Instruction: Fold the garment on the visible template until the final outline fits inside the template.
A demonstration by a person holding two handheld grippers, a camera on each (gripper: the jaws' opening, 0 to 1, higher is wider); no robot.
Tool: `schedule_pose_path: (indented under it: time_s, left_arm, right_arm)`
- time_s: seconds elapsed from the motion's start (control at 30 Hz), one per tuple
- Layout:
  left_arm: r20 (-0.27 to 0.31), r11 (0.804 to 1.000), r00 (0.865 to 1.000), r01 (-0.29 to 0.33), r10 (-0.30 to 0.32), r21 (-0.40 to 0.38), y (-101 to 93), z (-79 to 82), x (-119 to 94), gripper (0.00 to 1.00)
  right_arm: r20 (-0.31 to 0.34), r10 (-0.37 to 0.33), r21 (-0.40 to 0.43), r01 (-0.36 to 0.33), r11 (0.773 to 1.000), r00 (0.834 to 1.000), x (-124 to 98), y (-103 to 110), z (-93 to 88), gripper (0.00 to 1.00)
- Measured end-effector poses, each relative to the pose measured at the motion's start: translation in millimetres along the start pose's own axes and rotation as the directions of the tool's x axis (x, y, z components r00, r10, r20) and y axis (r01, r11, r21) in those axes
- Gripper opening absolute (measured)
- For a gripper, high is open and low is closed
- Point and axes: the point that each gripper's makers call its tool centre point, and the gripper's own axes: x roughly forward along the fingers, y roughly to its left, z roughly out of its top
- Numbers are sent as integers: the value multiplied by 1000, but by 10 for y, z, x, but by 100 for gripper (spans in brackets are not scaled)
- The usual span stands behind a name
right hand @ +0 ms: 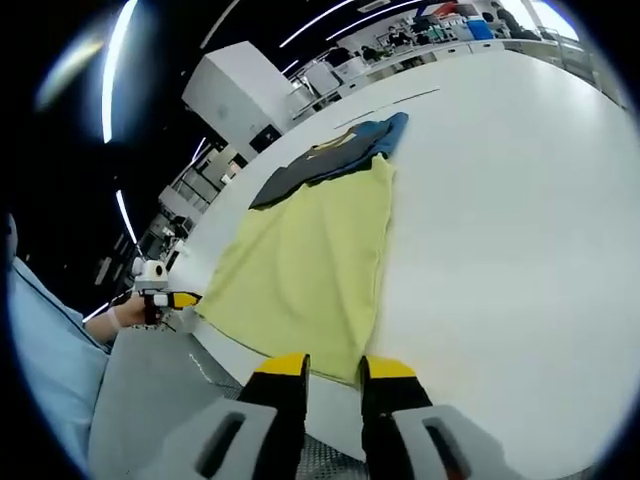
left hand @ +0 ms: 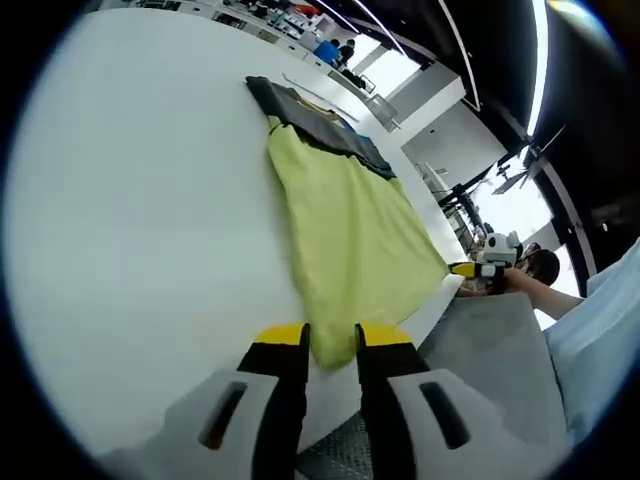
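If I pull unevenly, the yellow shirt could slide off the white table. It lies flat, its hem at the near edge. My left gripper and right gripper each pinch a hem corner, low at the edge.

Dark mat: near part hidden under the yellow garment. Garment hem: tucked between the fingers, grip unclear. Items beyond the bench: too small to tell.
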Motion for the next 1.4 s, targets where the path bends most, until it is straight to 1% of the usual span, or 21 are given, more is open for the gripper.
schedule_pose_path:
  time_s: [0.07, 0.13, 0.17, 0.2, 0.23, 0.27, 0.3, 0.37, 0.43, 0.5, 0.6, 0.67, 0.7, 0.77, 0.93, 1.03, 1.2, 1.3, 1.4]
  left_arm:
    - [-4, 1000, 1000, 1, -1, 0, 1, -15, 15, 7]
    - [-13, 1000, 1000, 5, -5, -7, -9, -41, 37, 4]
    - [-20, 1000, 1000, -6, 6, -12, 1, -56, 38, 1]
    - [-27, 1000, 999, -24, 24, -18, 27, -70, 37, 0]
    - [-18, 995, 999, -28, 26, -94, 12, -51, 32, 0]
    - [-22, 992, 999, -42, 39, -120, 42, -53, 10, 0]
    - [4, 992, 1000, -25, 26, -124, 36, -28, -9, 0]
    - [13, 987, 1000, -15, 17, -158, 22, -39, -68, 0]
    - [26, 984, 1000, -1, 6, -179, 5, -26, -130, 0]
    - [29, 983, 1000, 6, 0, -184, -22, -28, -168, 0]
    - [12, 985, 1000, 13, -11, -173, -71, -70, -201, 0]
    - [1, 982, 1000, 24, -25, -187, -94, -98, -217, 0]
    - [0, 980, 1000, 29, -29, -195, -107, -101, -223, 0]
    - [3, 970, 998, 59, -60, -236, -206, -93, -271, 0]
    - [-5, 972, 997, 74, -78, -222, -339, -62, -421, 0]
    - [-9, 969, 996, 83, -88, -232, -402, -64, -501, 0]
    - [-16, 963, 995, 96, -103, -253, -433, -95, -536, 0]
    - [4, 959, 993, 116, -119, -259, -453, -32, -526, 0]
    - [28, 955, 992, 129, -126, -267, -454, 92, -522, 0]
  right_arm:
    - [3, -3, 6, 3, 1000, 1000, 4, -13, 2, 12]
    - [3, -17, 17, 17, 1000, 1000, 4, -47, -4, 6]
    - [3, -20, 19, 20, 1000, 1000, 3, -54, -6, 1]
    - [3, -15, 24, 15, 1000, 1000, -7, -53, -16, 0]
    - [-6, -11, 40, 12, 999, 1000, -17, -49, -39, 0]
    - [3, -11, 54, 11, 999, 1000, -23, -53, -33, 0]
    - [28, -2, 73, 0, 997, 1000, -43, -10, -7, 0]
    - [53, 14, 98, -20, 995, 998, -92, 62, 28, 0]
    - [59, 23, 101, -29, 994, 998, -131, 130, 35, 0]
    - [48, 29, 105, -34, 994, 998, -148, 190, 8, 0]
    - [28, 36, 93, -39, 995, 999, -167, 271, -61, 0]
    - [15, 32, 87, -33, 996, 999, -192, 306, -98, 0]
    - [13, 33, 85, -34, 996, 999, -213, 321, -99, 0]
    - [12, 36, 87, -37, 996, 999, -255, 358, -99, 0]
    - [11, 51, 90, -52, 995, 999, -386, 463, -90, 0]
    - [3, 64, 89, -64, 994, 998, -450, 534, -110, 0]
    - [-11, 72, 100, -71, 992, 997, -487, 561, -161, 0]
    - [8, 84, 128, -84, 988, 996, -489, 571, -114, 0]
    - [49, 101, 148, -107, 983, 994, -512, 598, 35, 0]
